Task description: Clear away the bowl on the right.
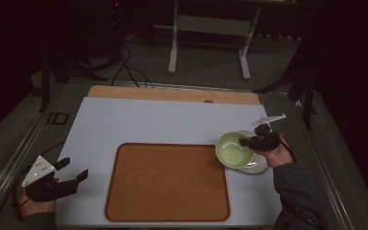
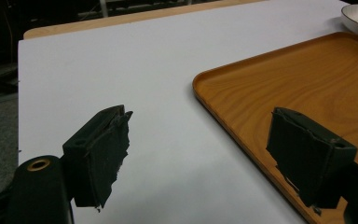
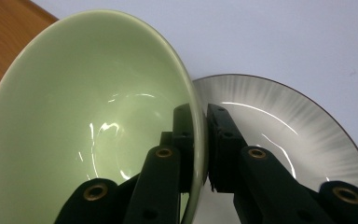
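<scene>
A pale green bowl [image 1: 233, 148] [image 3: 88, 116] hangs tilted above a white plate [image 1: 258, 165] [image 3: 279, 130] at the right of the table. My right gripper [image 1: 246, 142] [image 3: 199, 140] is shut on the bowl's rim, one jaw inside the bowl and one outside. The bowl's left edge reaches over the right rim of the wooden tray [image 1: 167, 182] [image 2: 307, 79]. My left gripper [image 1: 74, 170] [image 2: 200, 149] stands open at the table's front left, with nothing between its jaws, just left of the tray's edge.
A white mat [image 1: 148, 120] covers the table, with a wooden strip [image 1: 172, 93] along its far side. Beyond the table stand a white frame [image 1: 208, 28] and dark cables [image 1: 129, 67] on the floor. The tray holds nothing.
</scene>
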Demonstrator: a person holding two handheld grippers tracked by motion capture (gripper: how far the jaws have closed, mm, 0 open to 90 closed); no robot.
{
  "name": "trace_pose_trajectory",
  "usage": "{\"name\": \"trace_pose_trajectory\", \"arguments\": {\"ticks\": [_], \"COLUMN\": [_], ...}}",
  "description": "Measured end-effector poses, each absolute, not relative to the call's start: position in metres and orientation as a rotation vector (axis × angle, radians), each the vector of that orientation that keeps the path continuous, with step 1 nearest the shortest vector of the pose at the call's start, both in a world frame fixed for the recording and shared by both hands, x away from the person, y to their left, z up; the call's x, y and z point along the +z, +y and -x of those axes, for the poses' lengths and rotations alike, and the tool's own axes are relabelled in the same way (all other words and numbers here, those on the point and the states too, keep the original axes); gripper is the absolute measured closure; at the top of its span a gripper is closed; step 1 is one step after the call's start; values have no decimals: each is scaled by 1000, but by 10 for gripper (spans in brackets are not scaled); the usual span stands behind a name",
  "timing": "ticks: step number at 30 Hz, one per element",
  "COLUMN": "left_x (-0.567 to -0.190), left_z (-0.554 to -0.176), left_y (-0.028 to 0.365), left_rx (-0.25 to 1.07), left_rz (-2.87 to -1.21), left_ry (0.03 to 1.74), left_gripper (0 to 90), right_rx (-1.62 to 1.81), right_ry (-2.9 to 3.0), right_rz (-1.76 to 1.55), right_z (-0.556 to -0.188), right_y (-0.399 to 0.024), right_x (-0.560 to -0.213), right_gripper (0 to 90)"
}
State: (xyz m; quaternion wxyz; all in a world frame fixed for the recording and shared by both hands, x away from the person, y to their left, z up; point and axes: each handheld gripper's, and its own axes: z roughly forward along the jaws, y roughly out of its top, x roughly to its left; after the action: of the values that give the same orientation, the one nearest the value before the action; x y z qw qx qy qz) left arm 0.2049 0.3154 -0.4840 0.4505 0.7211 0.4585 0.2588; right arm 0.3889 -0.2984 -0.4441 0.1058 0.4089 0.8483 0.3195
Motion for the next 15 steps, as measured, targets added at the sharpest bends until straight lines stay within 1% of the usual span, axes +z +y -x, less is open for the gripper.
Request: {"name": "trace_pose_trajectory", "arguments": {"ticks": [15], "left_x": [-484], "left_z": [-204], "left_y": [316], "left_rx": [641], "left_rz": [-1780], "left_ry": [1133], "left_gripper": [202], "right_rx": [951], "right_ry": [2530], "right_rz": [-1156], "right_z": [-390], "right_y": [-277], "right_x": [-445], "right_gripper": [829]}}
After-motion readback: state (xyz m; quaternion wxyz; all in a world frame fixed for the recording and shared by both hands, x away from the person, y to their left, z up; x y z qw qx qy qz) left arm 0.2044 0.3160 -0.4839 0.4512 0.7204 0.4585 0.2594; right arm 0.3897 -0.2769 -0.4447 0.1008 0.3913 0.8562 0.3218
